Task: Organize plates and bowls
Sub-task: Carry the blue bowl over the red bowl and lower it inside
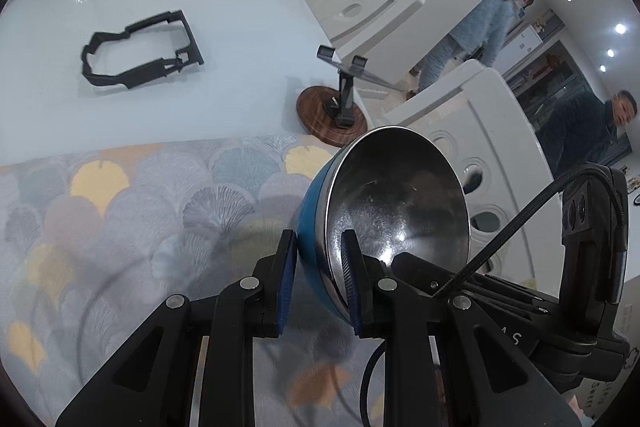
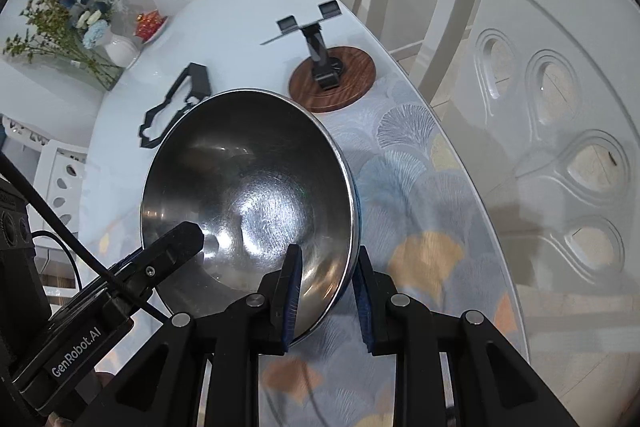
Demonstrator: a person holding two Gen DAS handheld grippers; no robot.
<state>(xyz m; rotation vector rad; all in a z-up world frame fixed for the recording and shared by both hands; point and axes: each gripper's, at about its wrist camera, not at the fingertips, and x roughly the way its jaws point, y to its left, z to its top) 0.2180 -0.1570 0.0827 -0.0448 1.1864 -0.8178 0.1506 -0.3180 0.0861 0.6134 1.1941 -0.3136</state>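
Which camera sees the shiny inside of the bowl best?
The right wrist view: the bowl faces it, so nearly the whole steel inside shows. The left wrist view shows the bowl from the side, with its blue outside and a narrower part of the inside.

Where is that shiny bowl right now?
The bowl is held tilted above the patterned placemat, its rim pinched by the left tool and the right tool, near the round wooden stand.
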